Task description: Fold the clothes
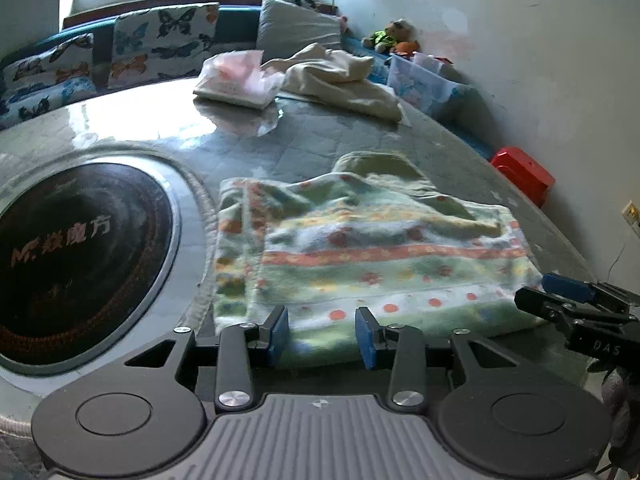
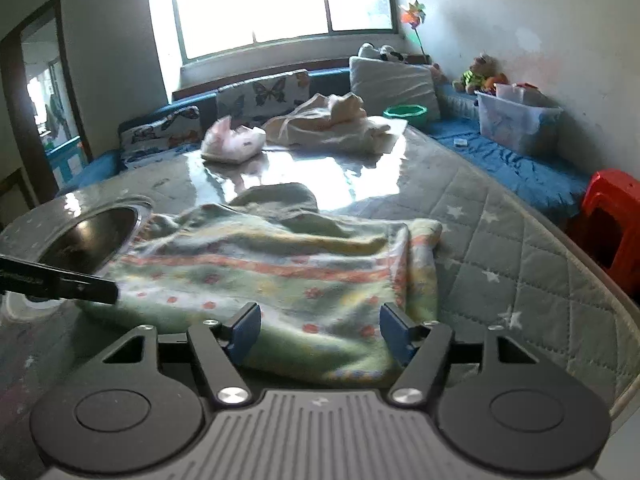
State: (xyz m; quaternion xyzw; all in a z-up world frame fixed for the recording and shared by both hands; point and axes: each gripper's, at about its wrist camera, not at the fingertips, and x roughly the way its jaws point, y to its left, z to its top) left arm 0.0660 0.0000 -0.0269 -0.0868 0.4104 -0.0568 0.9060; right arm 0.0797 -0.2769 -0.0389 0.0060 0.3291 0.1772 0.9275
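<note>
Both grippers, left (image 1: 322, 334) and right (image 2: 320, 330), hover fingers spread at the near hem of the fuzzy green patterned garment (image 1: 360, 256), seemingly lined up to pinch it for folding.

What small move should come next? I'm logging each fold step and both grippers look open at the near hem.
Probably ease both forward and close on the near edge of the green fleece garment with orange flower stripes. The left gripper and right gripper are open, that hem lying between their fingers, ungrasped.
</note>
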